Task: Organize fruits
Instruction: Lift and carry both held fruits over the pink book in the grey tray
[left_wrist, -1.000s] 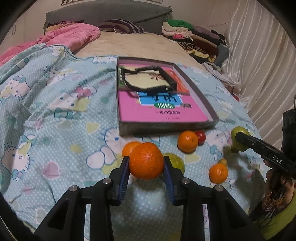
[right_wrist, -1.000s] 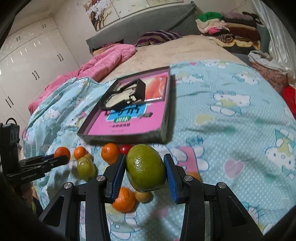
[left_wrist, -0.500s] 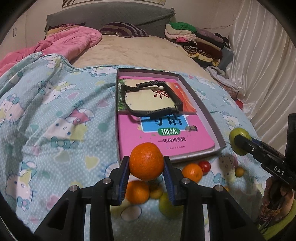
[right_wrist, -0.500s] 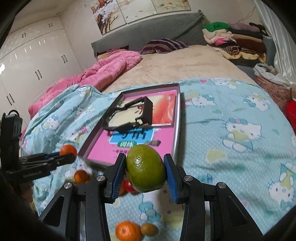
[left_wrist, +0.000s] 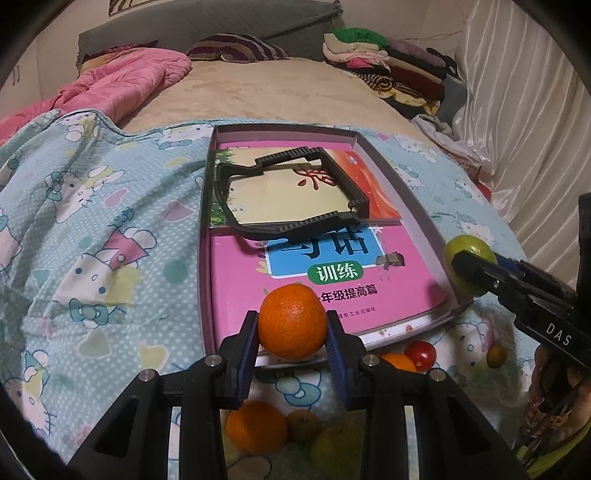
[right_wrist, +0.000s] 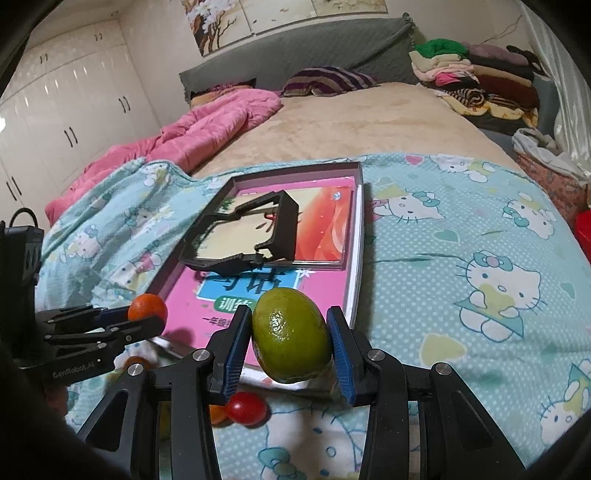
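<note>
**Operator:** Currently, what is the status of the round orange citrus fruit?

**Technician:** It is clamped between the blue pads of the left gripper, at lower centre of the left wrist view, held in the air over the near edge of the shallow grey cardboard box tray. The oval green citrus fruit is clamped the same way in the right gripper, at lower centre of the right wrist view, over the same near edge.

**Operator:** What does the tray contain?

**Technician:** A pink printed book and a black plastic frame resting on a smaller booklet. No fruit lies in the tray.

**Operator:** Which fruits remain?

**Technician:** At the bottom of the left wrist view, on the light blue cartoon-print bedspread: a second orange, a small brownish fruit, a yellow-green fruit, a red cherry tomato with another orange touching it, and a small yellowish fruit at right.

**Operator:** Assessment?

**Technician:** Early stage. Two fruits are lifted, none placed; judged from the layout, six still await collection.
</note>
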